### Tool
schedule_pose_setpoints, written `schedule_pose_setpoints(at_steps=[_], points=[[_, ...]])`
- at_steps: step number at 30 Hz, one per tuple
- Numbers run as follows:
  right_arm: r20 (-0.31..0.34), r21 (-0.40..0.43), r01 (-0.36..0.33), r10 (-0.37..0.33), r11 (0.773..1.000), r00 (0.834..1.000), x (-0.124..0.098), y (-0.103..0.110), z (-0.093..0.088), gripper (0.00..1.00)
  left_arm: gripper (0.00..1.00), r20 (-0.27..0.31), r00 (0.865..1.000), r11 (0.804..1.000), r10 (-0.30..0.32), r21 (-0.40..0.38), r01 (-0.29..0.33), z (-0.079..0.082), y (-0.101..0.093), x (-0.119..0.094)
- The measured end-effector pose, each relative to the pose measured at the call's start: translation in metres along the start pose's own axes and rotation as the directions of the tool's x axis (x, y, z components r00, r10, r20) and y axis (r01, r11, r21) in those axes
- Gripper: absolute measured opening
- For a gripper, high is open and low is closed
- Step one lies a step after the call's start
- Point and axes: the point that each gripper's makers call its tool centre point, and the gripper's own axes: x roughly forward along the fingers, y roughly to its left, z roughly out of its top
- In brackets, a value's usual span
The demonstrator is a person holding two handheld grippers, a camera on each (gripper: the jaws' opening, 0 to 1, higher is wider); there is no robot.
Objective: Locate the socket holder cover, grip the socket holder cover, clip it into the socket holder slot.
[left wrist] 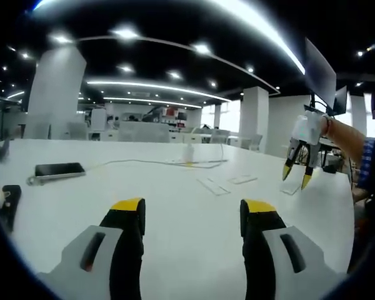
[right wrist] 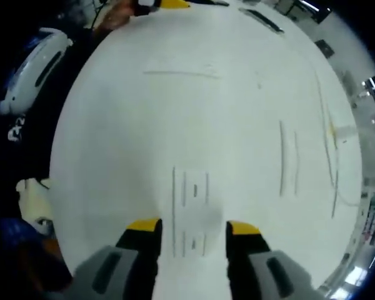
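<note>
1. Your right claw [right wrist: 192,232] is spread open w/ nothing in it, hanging over the white surface [right wrist: 194,112]. Just ahead of its jaws, lower centre of the right gripper view, lies a flat clear piece w/ slots [right wrist: 191,209]. I'd take it for the socket holder cover or the holder itself; can't tell which.
2. Same view, centre right: two more thin clear strips [right wrist: 288,159] lie side by side, well apart from the slotted piece.
3. Your left claw [left wrist: 192,215] is open too, empty, low over the surface. In the left gripper view the right claw sits at right, tips pointing down at a clear piece [left wrist: 290,187]; other clear pieces [left wrist: 214,186] lie mid-frame, near the centre.
4. A phone [left wrist: 60,170] sits at left, a cable [left wrist: 156,163] runs across behind.
5. Progress: early. Locating looks abt done; nothing gripped, nothing clipped. Left to do: close on the cover, carry it to the slot, press it in.
</note>
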Motion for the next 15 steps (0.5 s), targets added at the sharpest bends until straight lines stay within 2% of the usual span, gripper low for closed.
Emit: schedule_pose_setpoints(at_steps=[15], points=[[-0.028, -0.021, -0.07, 0.07, 0.997, 0.997, 0.0039, 0.0072, 0.0021, 0.34, 0.61, -0.005, 1.0, 1.0, -0.015, 0.001, 0.015, -0.0001, -0.0025, -0.0006]])
